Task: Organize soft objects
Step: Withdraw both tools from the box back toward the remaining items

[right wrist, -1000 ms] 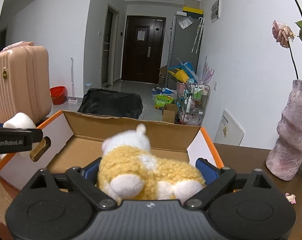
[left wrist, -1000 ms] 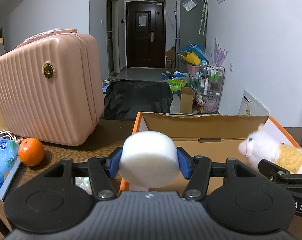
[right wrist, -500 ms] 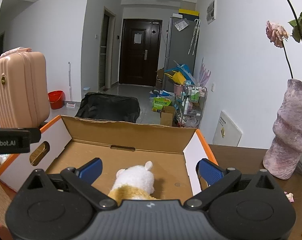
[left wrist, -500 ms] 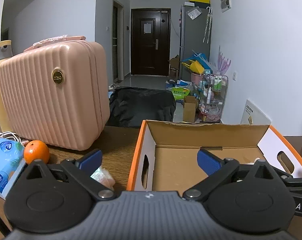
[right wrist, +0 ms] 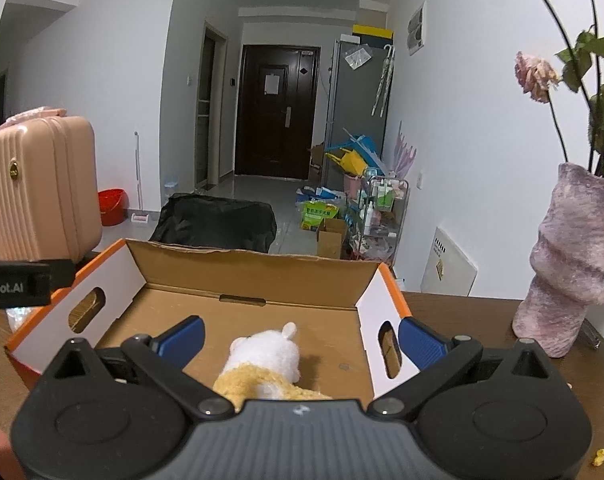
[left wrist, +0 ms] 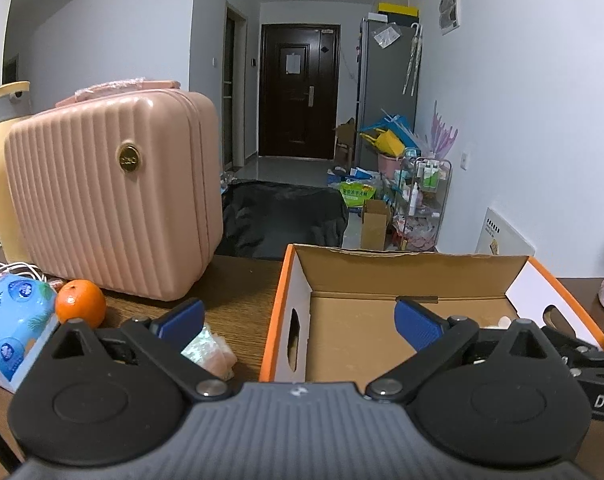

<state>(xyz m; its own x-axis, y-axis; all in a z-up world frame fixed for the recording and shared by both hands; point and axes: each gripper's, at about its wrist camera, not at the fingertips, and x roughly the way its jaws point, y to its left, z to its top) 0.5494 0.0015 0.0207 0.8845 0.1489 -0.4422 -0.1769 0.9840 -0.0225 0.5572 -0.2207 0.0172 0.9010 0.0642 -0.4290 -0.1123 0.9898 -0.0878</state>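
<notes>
An open cardboard box (left wrist: 405, 268) with orange edges stands on the wooden table; it also shows in the right wrist view (right wrist: 254, 268). A yellow and white plush toy (right wrist: 268, 364) lies on the box floor near its front. My right gripper (right wrist: 300, 338) is open and empty just above and behind the plush. My left gripper (left wrist: 300, 318) is open and empty over the box's left wall. The white sponge is hidden from both views. A sliver of white (left wrist: 503, 321) shows in the box behind my left gripper's right finger.
A pink suitcase (left wrist: 110, 196) stands left of the box. An orange (left wrist: 80, 304), a blue tissue pack (left wrist: 12, 320) and a crinkled wrapper (left wrist: 208, 350) lie at the left. A purple vase (right wrist: 569, 264) with dried roses stands right of the box.
Both grippers opened. The left let go of the white sponge and the right let go of the plush, which now lies in the box. Both grippers drew back and rose a little.
</notes>
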